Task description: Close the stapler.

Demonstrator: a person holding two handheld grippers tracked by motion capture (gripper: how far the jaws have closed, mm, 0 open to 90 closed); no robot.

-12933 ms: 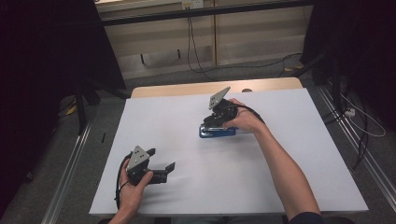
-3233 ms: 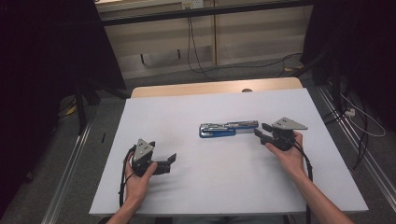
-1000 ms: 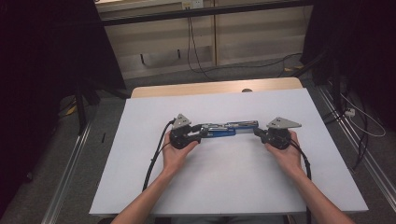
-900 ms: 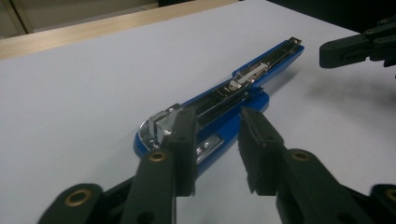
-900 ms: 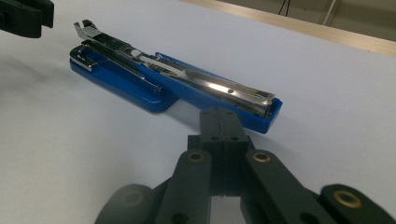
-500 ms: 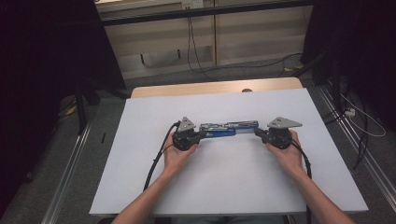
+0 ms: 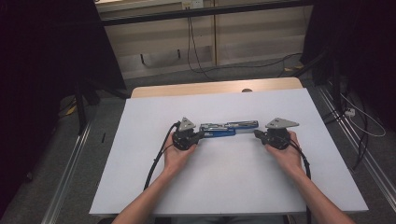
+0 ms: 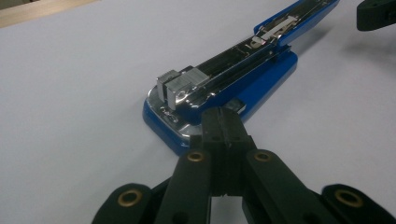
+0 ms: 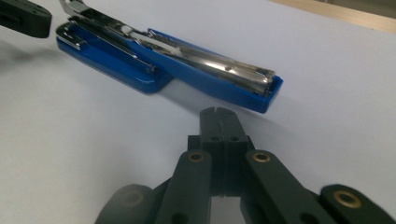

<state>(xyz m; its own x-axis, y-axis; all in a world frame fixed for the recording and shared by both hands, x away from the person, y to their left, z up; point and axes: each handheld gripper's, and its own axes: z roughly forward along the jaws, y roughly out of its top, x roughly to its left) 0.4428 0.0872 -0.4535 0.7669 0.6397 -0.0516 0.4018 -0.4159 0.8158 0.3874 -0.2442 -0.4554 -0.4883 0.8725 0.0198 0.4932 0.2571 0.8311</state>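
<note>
From above, the person's two forearms come in from the near edge of the white table, each hand holding a gripper at one end of a blue stapler that lies flat, folded fully open, at the middle of the table.

The left gripper has its jaws pressed together with nothing between them; they have just been closing. Its tips sit against the stapler's left end. The left gripper view gives what the high view cannot: the joined tips rest over the blue base's rim, beside the chrome magazine with a block of staples at its front.

The right gripper is likewise closed and empty. In the right gripper view its tips stand just short of the stapler's blue arm, a strip of bare table between them.

Beyond the white table runs a wooden edge, then cables on the floor.
</note>
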